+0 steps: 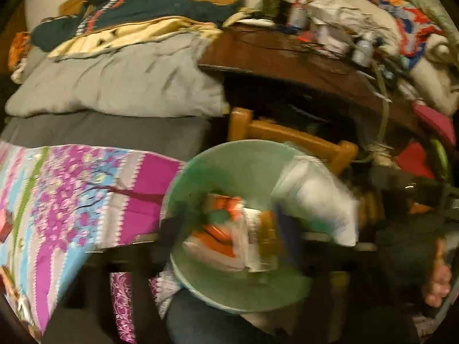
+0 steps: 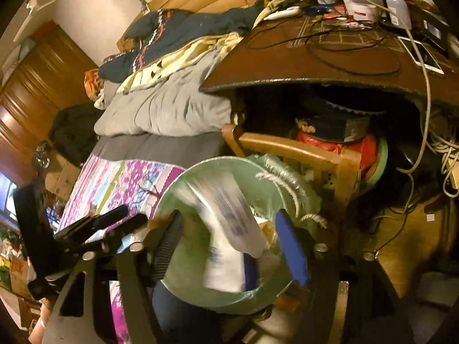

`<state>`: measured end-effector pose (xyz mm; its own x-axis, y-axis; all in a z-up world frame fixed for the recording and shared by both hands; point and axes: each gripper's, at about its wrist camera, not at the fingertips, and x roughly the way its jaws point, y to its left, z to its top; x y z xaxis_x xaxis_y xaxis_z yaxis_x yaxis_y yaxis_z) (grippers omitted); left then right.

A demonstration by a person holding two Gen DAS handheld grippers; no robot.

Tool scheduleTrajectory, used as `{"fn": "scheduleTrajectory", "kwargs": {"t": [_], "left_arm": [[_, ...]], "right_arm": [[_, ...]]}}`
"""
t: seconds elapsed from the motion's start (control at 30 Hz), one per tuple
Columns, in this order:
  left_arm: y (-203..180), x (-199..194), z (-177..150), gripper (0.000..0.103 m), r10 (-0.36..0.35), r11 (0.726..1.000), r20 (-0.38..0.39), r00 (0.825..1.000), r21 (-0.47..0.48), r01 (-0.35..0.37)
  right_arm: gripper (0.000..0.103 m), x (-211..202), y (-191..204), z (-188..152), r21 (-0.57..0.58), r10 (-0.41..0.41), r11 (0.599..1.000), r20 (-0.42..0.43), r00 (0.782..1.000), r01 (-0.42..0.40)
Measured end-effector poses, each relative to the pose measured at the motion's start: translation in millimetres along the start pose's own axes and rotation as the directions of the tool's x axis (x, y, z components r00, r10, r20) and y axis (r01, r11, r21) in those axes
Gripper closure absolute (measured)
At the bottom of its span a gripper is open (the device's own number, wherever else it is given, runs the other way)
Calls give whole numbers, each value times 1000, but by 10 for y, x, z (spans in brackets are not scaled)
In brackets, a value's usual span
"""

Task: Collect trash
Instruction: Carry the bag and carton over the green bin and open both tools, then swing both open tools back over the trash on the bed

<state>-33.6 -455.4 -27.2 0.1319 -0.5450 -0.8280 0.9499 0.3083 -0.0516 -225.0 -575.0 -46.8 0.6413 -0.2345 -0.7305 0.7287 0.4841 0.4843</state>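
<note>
A pale green bin [image 1: 229,149] with a plastic liner stands between the bed and a chair, also seen in the right wrist view as the bin [image 2: 206,166]. Orange-and-white wrappers [image 1: 221,229] lie blurred inside it. My left gripper [image 1: 229,229] hangs open over the bin's mouth, its pads touching nothing. My right gripper [image 2: 229,246] is open too; a blurred white printed packet [image 2: 229,229] sits loose between its black and blue fingers [image 2: 289,246], clear of both pads. The same packet [image 1: 315,200] shows at the bin's right rim. The left gripper's body [image 2: 94,229] appears at the left.
A bed with a purple patterned sheet [image 1: 86,195] and grey duvet [image 1: 114,86] lies left of the bin. A wooden chair [image 2: 315,154] stands behind it, under a dark cluttered desk [image 2: 315,57] with cables and bottles. A hand [image 1: 436,281] holds the right gripper.
</note>
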Motion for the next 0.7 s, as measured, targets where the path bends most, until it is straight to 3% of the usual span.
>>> {"fn": "scheduleTrajectory", "kwargs": {"t": [0.5, 0.7], "left_arm": [[169, -137, -105, 34, 72, 995, 27, 997, -66, -71], [340, -361, -287, 34, 180, 976, 95, 979, -137, -166]], "right_arm": [[35, 41, 75, -82, -39, 13, 999, -2, 1000, -13], [35, 47, 351, -161, -103, 17, 995, 52, 999, -12]]}}
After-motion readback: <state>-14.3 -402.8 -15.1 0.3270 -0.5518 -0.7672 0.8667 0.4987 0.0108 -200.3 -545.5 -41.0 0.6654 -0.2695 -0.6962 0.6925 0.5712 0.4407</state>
